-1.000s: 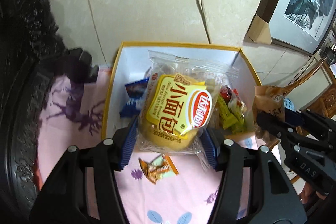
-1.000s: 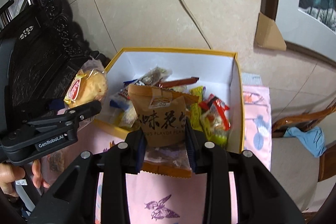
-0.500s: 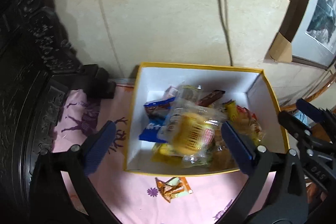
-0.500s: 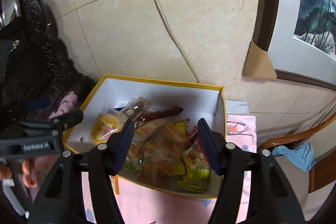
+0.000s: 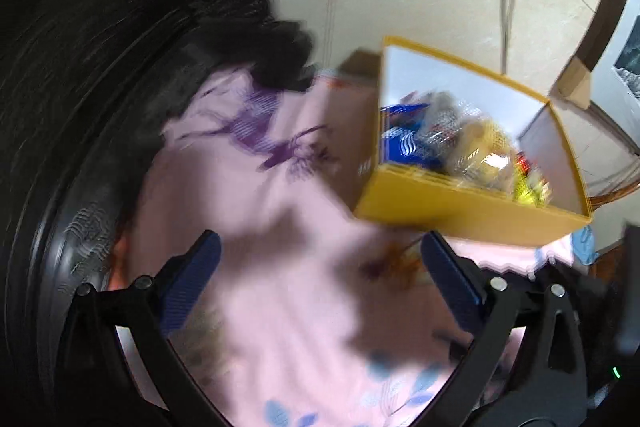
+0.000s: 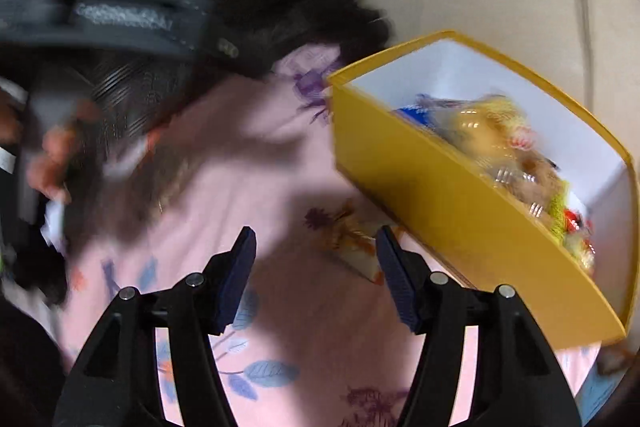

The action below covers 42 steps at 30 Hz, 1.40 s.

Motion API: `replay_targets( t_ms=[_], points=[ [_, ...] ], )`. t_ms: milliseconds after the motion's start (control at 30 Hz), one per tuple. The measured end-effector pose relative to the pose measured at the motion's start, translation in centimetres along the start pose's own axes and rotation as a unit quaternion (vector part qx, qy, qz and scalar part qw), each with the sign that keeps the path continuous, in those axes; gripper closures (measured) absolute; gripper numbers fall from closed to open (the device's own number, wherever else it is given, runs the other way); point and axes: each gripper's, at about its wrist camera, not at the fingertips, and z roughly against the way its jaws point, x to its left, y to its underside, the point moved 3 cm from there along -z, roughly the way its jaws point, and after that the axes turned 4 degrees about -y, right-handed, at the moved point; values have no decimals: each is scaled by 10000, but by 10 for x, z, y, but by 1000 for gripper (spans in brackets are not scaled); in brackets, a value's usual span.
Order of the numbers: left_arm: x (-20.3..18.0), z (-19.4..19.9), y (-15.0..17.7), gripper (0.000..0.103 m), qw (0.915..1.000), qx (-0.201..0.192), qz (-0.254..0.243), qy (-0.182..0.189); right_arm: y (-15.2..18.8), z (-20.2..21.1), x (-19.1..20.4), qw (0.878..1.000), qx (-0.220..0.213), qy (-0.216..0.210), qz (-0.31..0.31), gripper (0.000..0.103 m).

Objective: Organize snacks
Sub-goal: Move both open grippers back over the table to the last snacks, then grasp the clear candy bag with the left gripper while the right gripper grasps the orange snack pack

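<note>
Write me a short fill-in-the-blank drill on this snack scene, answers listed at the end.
1. The snacks sit inside a box whose outer walls are ____.
2. The left tool and the right tool both have their jaws ____.
3. The tablecloth under both tools is mostly ____ in colour.
4. One loose orange wrapper lies on the cloth, ____ the box.

Missing words: yellow; open; pink; outside
</note>
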Motion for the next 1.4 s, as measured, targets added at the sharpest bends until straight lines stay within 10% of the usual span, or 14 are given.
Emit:
replay_targets(
  t_ms=[367, 567, 1400],
  points=[
    [107, 31, 98, 2, 9942, 620, 705, -520, 5, -90, -16, 9886, 1077, 525, 912, 40],
    [115, 18, 110, 2, 9916, 833, 768, -626, 2, -92, -19, 9917, 978, 454, 697, 69],
    [107, -108, 120, 8, 9854, 1182, 852, -883, 90, 44, 30, 9912, 205, 53, -1304, 69]
  ],
)
